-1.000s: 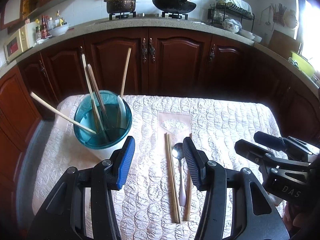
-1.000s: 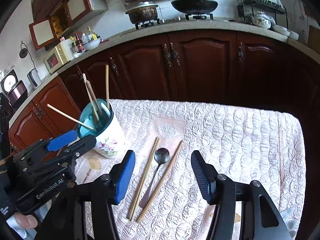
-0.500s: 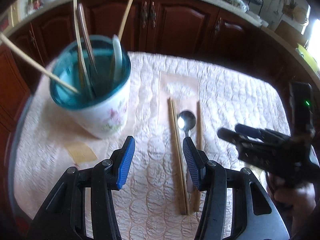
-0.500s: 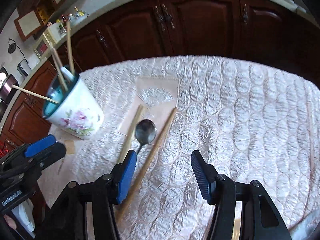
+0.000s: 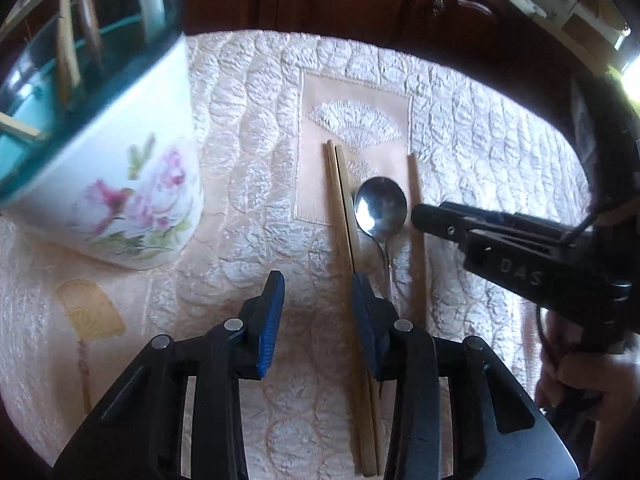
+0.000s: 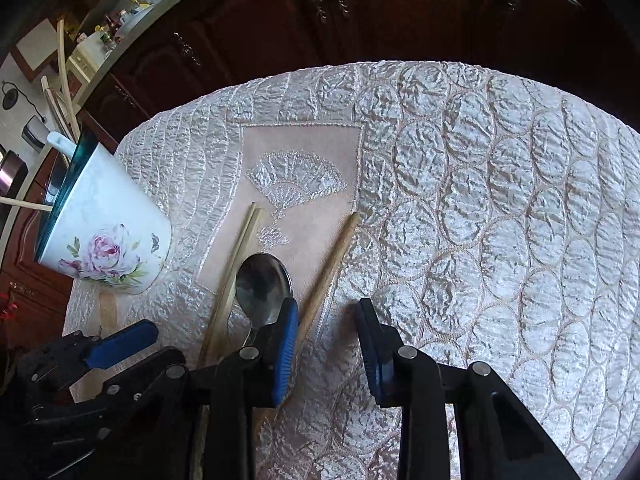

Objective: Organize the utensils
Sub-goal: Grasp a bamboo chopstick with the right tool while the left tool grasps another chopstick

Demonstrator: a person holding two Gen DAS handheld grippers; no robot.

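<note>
Three chopsticks (image 5: 340, 216) and a spoon (image 5: 380, 208) lay on the quilted bench (image 5: 500, 140) — a pair of sticks side by side, the spoon next to them, and a single stick (image 6: 332, 264) on the far side of the spoon. The cup (image 5: 132, 184) with other utensils stood near, to the left.

Both grippers were low over the bench, so the step in hand seemed to be picking up. The left gripper (image 5: 318, 312) was half open and closing; the pair lay under its right finger, not between the pads. The right gripper (image 6: 326, 336) was narrower, also closing, with only cloth in its gap — the single stick passed under its left finger.

Next, I judged, each gripper had to shift sideways over its stick before it shut, then carry the stick to the cup.
</note>
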